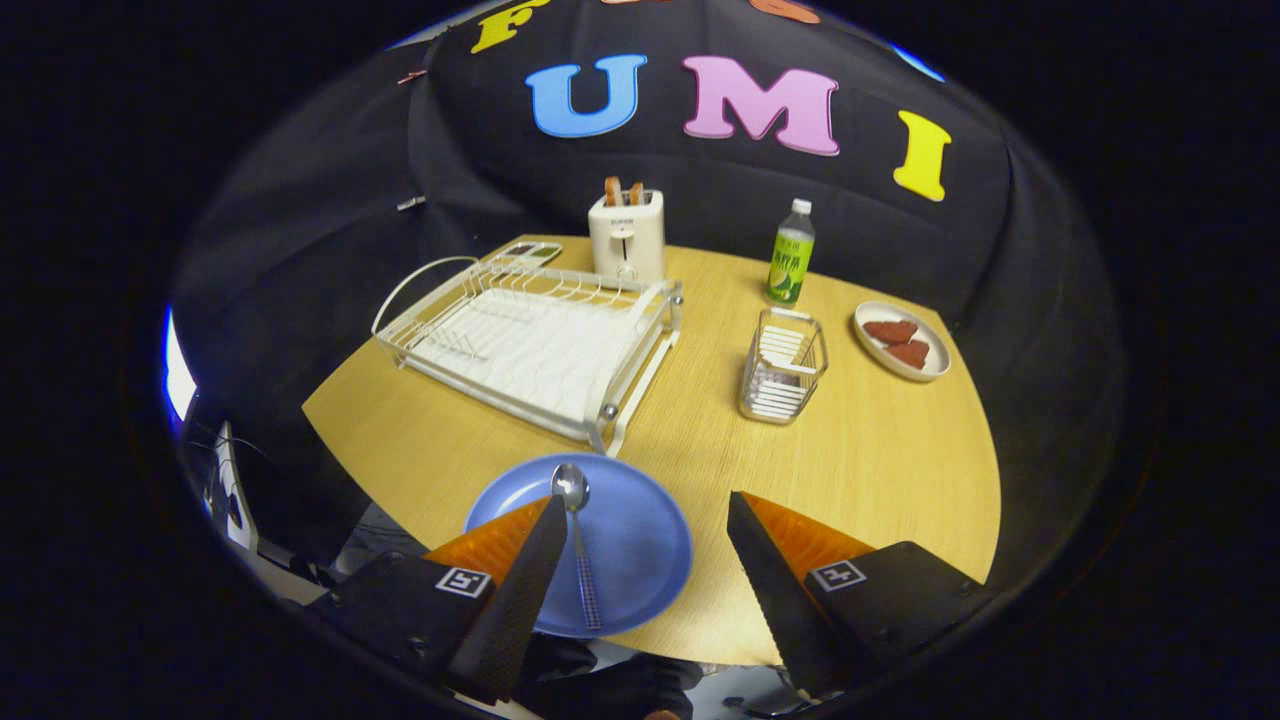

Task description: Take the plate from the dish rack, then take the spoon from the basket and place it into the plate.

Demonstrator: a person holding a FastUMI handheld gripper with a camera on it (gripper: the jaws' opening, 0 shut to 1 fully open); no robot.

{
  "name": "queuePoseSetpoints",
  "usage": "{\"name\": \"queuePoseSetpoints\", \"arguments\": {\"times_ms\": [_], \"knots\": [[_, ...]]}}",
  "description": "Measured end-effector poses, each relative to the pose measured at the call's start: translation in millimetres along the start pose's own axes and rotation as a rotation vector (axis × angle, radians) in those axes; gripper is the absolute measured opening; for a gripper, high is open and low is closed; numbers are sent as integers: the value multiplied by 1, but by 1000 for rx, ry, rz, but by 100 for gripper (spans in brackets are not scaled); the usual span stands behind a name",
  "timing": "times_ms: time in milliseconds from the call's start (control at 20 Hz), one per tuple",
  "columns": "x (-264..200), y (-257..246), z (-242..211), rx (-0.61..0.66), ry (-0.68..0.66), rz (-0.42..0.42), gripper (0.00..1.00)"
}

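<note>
The round light-wood table (880, 470) fills mid-frame. On it, left of centre, the white wire dish rack (530, 345) stands empty; right of centre, the small wire basket (783, 365) looks empty too. At lower centre, the blue round plate (630, 540) holds the metal spoon (575, 530). The gripper (640, 530) is spread, released; the task appears complete.

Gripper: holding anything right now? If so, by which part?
Nothing held. The gripper is open, jaws spread wide. The spoon lies on the blue plate between the fingers, close to the left one, not clamped by both.
</note>
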State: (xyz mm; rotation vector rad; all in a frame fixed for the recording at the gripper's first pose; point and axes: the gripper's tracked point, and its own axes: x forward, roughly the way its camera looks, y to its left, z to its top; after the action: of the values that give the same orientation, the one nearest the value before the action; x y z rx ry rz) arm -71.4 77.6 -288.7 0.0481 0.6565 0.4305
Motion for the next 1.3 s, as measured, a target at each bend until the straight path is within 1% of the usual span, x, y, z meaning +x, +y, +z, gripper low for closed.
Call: {"name": "queuePoseSetpoints", "arguments": {"times_ms": [300, 550, 650, 800, 950, 1300], "knots": [[-50, -21, 118, -63, -251, -100, 97], [-97, -27, 201, -53, -433, -137, 98], [-117, -32, 226, -55, -501, -160, 98], [-141, -36, 250, -48, -590, -196, 98], [-158, -42, 262, -42, -648, -222, 98], [-157, -52, 259, -16, -634, -237, 98]]}}
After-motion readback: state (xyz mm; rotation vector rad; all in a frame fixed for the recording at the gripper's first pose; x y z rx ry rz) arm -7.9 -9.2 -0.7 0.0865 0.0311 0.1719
